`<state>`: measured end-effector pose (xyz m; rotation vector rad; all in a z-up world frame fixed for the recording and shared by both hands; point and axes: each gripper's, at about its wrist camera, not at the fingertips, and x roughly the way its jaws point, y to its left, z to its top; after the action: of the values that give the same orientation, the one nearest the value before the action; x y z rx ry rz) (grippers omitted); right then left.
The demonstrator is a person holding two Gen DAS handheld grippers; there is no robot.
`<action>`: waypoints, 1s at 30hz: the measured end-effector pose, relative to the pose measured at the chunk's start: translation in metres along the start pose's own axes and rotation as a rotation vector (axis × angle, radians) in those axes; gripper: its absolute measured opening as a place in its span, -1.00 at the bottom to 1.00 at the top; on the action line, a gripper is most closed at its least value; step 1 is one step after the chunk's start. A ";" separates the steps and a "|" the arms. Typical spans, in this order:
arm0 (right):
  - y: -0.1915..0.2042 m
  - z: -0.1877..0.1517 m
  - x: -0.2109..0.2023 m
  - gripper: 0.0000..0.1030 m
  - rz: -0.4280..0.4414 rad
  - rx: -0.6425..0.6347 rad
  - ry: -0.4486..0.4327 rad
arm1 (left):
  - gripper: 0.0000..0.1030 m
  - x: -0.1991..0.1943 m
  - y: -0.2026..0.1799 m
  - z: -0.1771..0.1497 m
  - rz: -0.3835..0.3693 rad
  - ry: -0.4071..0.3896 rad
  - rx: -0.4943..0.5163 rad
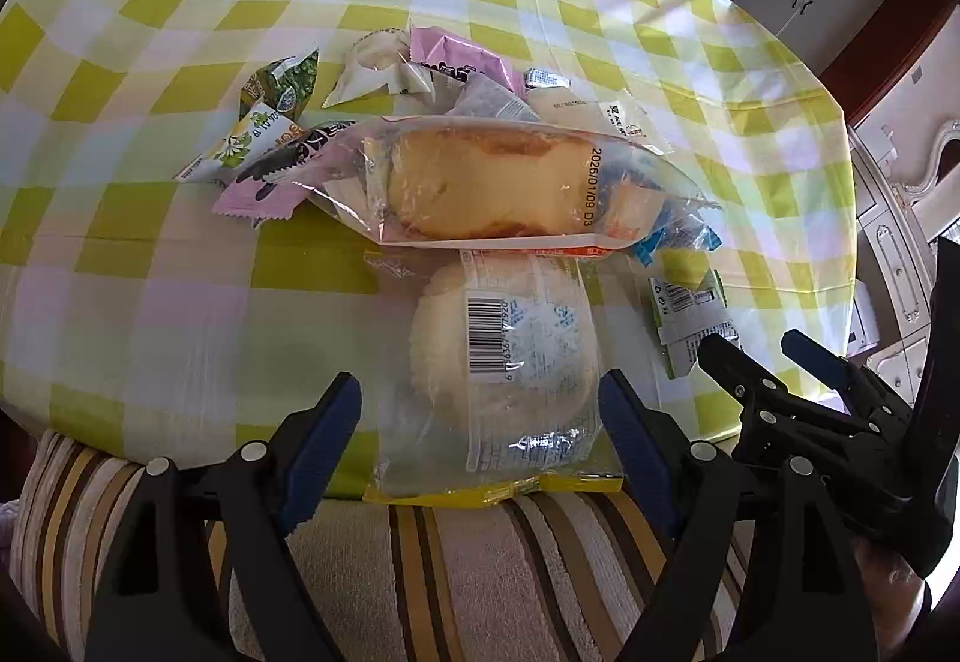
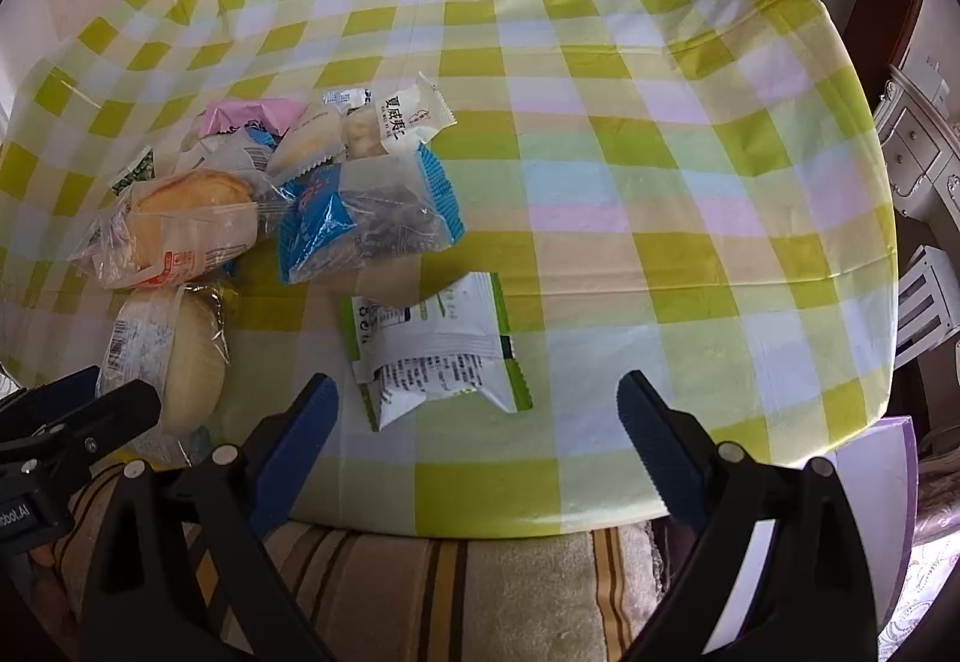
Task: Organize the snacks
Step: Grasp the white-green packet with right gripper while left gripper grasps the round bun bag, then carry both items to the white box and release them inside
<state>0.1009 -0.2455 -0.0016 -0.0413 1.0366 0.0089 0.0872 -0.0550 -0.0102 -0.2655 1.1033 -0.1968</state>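
Progress: looks barely started, by my read. Snacks are in one loose heap on the bench (image 2: 600, 170), no sorted rows or groups visible, no box/tray in view to put them in.

Heap spot: toward the bench's left side, from the near edge back to about mid-depth; right half of the bench carries no snacks in the right wrist view.

Round bun pkt (image 1: 510, 338): clear wrap w/ barcode, at the near edge, its yellow end seal hanging a bit over the edge. Nearest item to the left tool.

Cake slice pkt (image 1: 498, 182): clear bag, lies across the far end of the bun pkt, overlapping it.

Blue-trim pkt (image 2: 372, 218): dark contents, just right of the cake slice, touching the heap.

Green/white pkt (image 2: 438, 350): lies apart from the heap, nearer the near edge, back side up.

Small stuff: pink wrapper (image 1: 462, 56), green sachets (image 1: 276, 86), white pkts behind the cake; all overlapping, count unclear.

Left hand-held gripper (image 1: 480, 422): jaws spread wide, nothing held; bun pkt sits between the two fingers but I can't tell if either pad touches it.

Right hand-held gripper (image 2: 480, 434): jaws wide apart, nothing held, hovering at the near edge w/ the green/white pkt just ahead, nearer its left finger.

Left to do: basically all of it, i.e. separate the heap, group by type, lay out tidy. Bun pkt and green/white pkt seem the likely first picks.
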 end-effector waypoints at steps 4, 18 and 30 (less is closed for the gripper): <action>0.011 0.006 0.015 0.82 -0.025 -0.038 0.008 | 0.58 0.009 -0.004 0.003 0.012 0.004 0.018; 0.018 0.006 0.028 -0.15 0.068 -0.060 0.026 | 0.16 0.019 -0.009 0.008 -0.020 -0.002 0.046; 0.002 -0.007 -0.003 -0.21 0.104 0.012 -0.007 | 0.05 -0.008 -0.015 -0.010 -0.063 -0.022 0.050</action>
<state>0.0936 -0.2437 -0.0025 0.0235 1.0310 0.0972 0.0748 -0.0685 -0.0029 -0.2569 1.0675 -0.2764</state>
